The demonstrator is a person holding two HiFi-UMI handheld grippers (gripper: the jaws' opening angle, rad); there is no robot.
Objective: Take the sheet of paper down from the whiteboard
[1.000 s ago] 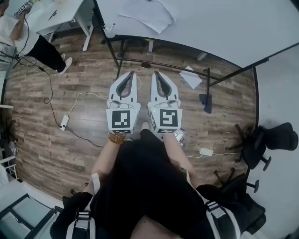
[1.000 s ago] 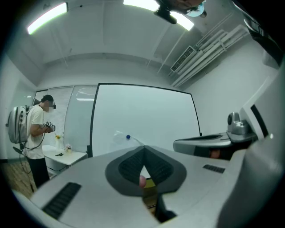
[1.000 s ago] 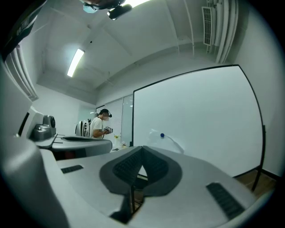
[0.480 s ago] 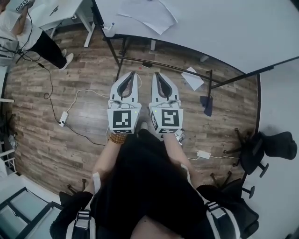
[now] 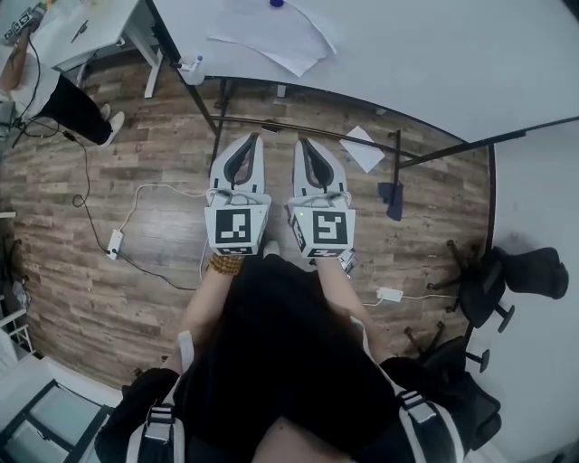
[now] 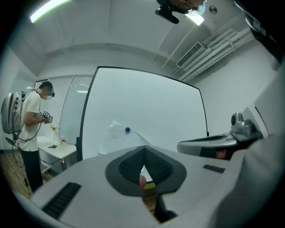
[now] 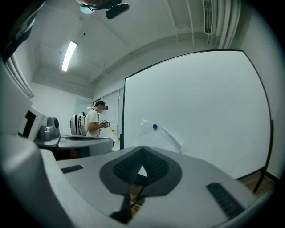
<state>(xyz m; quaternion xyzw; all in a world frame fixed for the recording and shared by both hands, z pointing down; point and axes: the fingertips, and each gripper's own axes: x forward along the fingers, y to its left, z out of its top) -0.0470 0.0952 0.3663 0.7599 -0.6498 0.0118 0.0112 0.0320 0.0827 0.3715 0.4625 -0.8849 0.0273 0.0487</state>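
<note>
The whiteboard (image 5: 434,54) stands ahead on a black wheeled frame. A white sheet of paper (image 5: 271,36) hangs on it, crumpled and partly curling off, pinned by a blue magnet (image 5: 276,3). Both gripper views show the paper (image 6: 116,139) (image 7: 160,137) and magnet (image 6: 128,130) (image 7: 155,127) straight ahead, some way off. My left gripper (image 5: 246,143) and right gripper (image 5: 304,145) are held side by side, pointing level at the board, both shut and empty, short of the board's frame.
A loose paper (image 5: 365,149) lies on the wood floor under the board's frame (image 5: 298,127). A cable and power strip (image 5: 115,242) lie at left. An office chair (image 5: 516,276) is at right. A person (image 6: 31,124) stands at a white desk (image 6: 55,149), left.
Both grippers have moved forward together toward the whiteboard. The board and paper look nearer, and the blue magnet has come into the head view. Jaws stay shut.
</note>
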